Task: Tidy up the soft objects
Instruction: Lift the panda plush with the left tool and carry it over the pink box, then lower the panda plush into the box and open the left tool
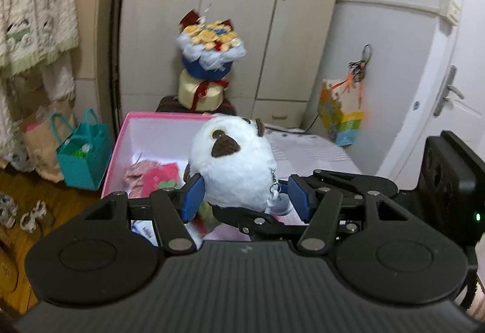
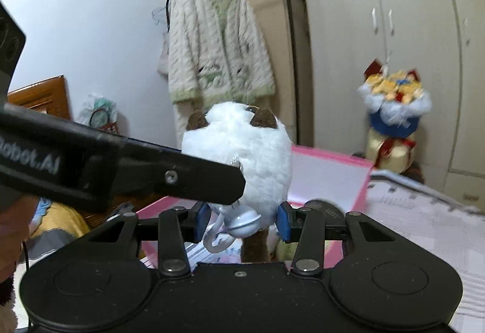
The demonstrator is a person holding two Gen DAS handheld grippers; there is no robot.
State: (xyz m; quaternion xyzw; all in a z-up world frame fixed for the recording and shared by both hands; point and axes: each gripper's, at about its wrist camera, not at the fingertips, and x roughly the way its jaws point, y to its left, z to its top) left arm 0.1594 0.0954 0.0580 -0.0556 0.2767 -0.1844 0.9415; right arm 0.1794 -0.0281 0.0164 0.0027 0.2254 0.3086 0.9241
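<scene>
Two tongs, left (image 1: pixel 245 196) and right (image 2: pixel 242 221), each part open, pinch the low sides of a white plush (image 1: pixel 233 163) held above the near edge of a pink box (image 1: pixel 151 133). The round, fluffy plush could slip free or tip, landing beside the box on the bed (image 2: pixel 424 211).

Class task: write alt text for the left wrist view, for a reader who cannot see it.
A white plush toy is held between the blue fingers of the left gripper, above an open pink box with bits of fabric inside. Behind stand pale wardrobe doors and a bouquet.
</scene>
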